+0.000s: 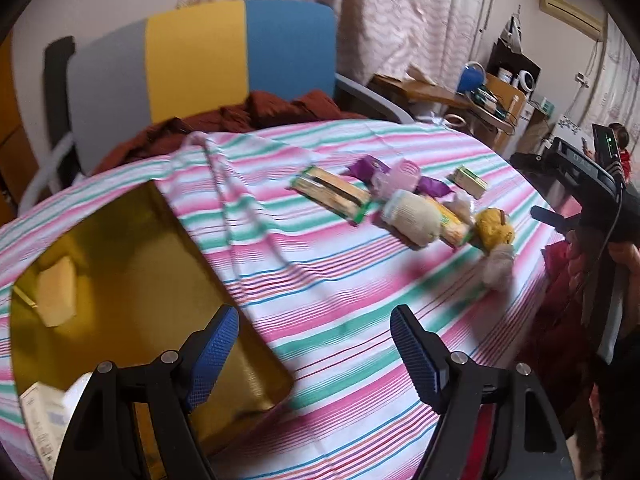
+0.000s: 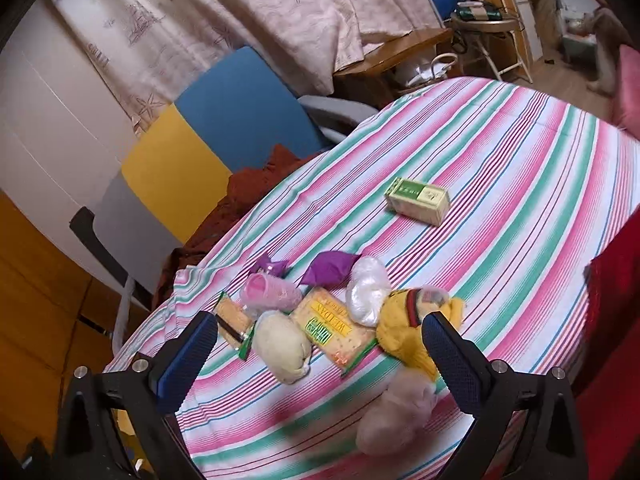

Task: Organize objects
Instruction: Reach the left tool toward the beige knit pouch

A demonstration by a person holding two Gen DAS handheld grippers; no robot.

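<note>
A striped tabletop (image 2: 520, 200) carried a gold box (image 1: 120, 280) at its left and a cluster of snack packets (image 2: 332, 328) and rolled socks (image 2: 408, 332); both the left tool (image 1: 314, 344) and right tool (image 2: 320, 352) hovered spread and empty
</note>
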